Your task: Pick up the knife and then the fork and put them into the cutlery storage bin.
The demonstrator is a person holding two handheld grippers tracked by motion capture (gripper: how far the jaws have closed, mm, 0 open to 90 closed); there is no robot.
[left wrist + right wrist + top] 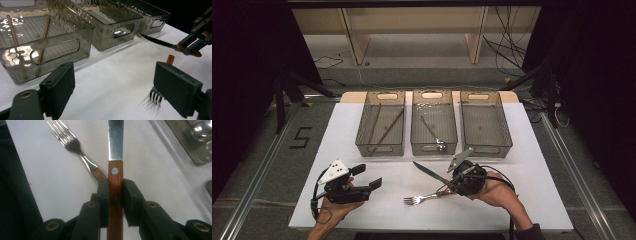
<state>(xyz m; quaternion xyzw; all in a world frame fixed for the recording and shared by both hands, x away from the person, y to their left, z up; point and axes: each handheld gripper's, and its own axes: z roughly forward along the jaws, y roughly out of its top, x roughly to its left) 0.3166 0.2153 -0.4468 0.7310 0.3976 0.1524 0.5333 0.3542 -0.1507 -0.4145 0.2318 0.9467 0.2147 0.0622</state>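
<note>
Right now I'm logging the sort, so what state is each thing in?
Knife: held by its handle, off the table.
Fork: lying loose on the table.
Left bin: holds two chopsticks.
Middle bin: holds a spoon.
Right bin: empty.
Right gripper: shut on the knife.
Left gripper: open, holding nothing.

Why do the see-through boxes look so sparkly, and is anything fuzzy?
In the left gripper view, light glares off the rippled walls of the nearest box, and the fork casts a soft shadow. In the right gripper view, the spoon gleams blurred at the corner, while the knife looks sharp.
</note>
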